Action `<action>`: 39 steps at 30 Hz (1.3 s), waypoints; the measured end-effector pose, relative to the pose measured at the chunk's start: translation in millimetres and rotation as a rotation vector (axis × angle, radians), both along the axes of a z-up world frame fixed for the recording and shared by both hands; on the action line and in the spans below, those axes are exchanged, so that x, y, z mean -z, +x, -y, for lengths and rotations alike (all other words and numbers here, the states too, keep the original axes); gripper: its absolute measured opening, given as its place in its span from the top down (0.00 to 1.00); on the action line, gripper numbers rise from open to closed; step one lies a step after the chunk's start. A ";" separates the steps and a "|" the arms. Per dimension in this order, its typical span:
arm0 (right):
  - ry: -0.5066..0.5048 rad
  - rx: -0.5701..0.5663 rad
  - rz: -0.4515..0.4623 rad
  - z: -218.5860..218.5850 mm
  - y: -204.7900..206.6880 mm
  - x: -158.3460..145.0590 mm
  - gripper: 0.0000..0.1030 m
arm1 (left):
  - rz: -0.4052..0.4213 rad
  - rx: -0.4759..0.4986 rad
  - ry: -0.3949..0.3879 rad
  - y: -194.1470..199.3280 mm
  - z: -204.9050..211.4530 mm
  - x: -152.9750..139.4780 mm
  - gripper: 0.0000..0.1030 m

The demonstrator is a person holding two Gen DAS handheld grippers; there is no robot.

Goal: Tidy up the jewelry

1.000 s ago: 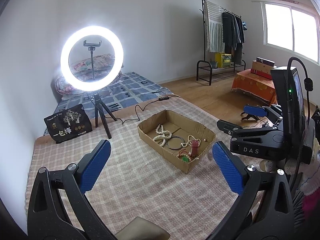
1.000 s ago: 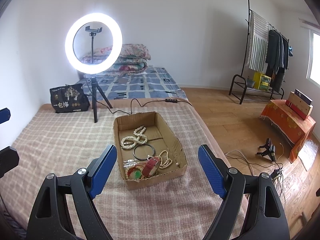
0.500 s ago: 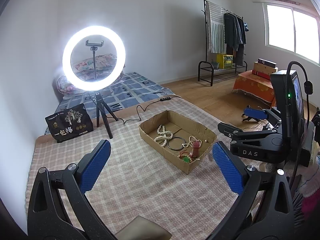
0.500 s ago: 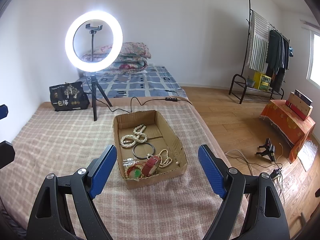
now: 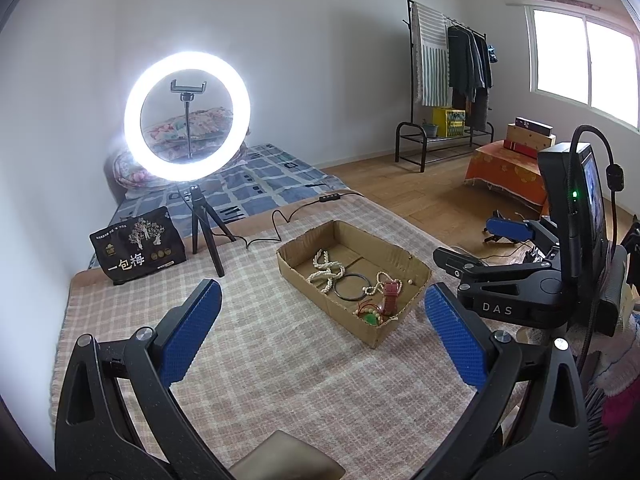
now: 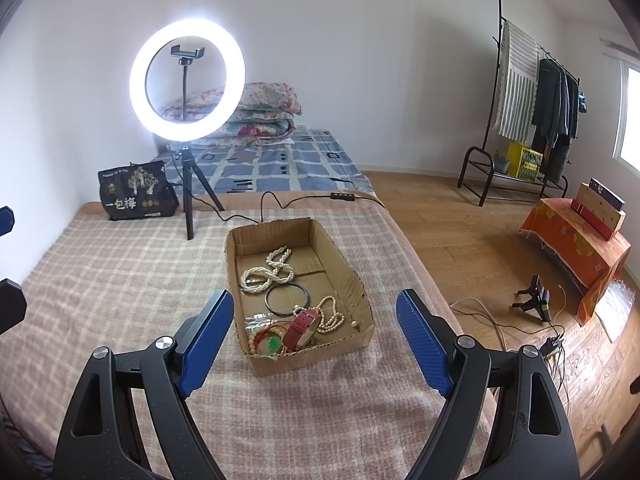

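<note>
An open cardboard box [image 6: 354, 280] lies on the checked blanket [image 6: 120, 280]. Inside it are a white pearl necklace [image 6: 268, 272], a black bangle [image 6: 286, 300], a red watch strap [image 6: 302, 326], a thinner bead string [image 6: 332, 316] and a green beaded bracelet [image 6: 272, 344]. My right gripper [image 6: 314, 296] hovers just short of the box's near end, open and empty. In the left wrist view the box [image 5: 404, 258] sits ahead and to the right. My left gripper [image 5: 323, 288] is open, holds nothing and stays well back from it. The right gripper's body [image 5: 520, 292] shows beside the box.
A lit ring light [image 6: 186, 84] on a tripod stands behind the box, its cable [image 6: 280, 202] trailing past the far end. A black printed bag [image 6: 136, 194] sits at the back left. The bed edge drops to a wooden floor [image 6: 460, 240] on the right.
</note>
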State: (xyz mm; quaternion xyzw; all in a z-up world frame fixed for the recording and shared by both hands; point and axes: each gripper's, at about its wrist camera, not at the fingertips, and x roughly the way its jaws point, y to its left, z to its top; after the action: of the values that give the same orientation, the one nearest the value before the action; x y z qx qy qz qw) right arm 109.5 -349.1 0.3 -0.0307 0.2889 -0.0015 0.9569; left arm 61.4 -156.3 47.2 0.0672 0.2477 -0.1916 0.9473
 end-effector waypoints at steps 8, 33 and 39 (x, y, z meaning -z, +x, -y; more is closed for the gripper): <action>-0.001 -0.001 -0.002 0.3 0.1 0.2 0.19 | -0.004 0.002 -0.002 -0.8 -0.2 -0.2 0.00; -0.010 0.001 -0.007 0.0 -1.1 3.4 0.19 | -0.021 0.010 -0.004 -4.7 2.8 3.6 0.00; -0.030 -0.007 -0.002 -1.0 -5.6 5.3 0.19 | -0.038 0.023 -0.016 -5.1 3.4 4.9 0.00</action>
State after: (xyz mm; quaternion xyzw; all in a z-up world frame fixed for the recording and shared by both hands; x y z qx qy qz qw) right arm 103.9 -348.1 -5.0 -0.0460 0.2899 -0.0026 0.9559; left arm 56.3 -159.6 42.3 0.0591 0.2635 -0.2058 0.9406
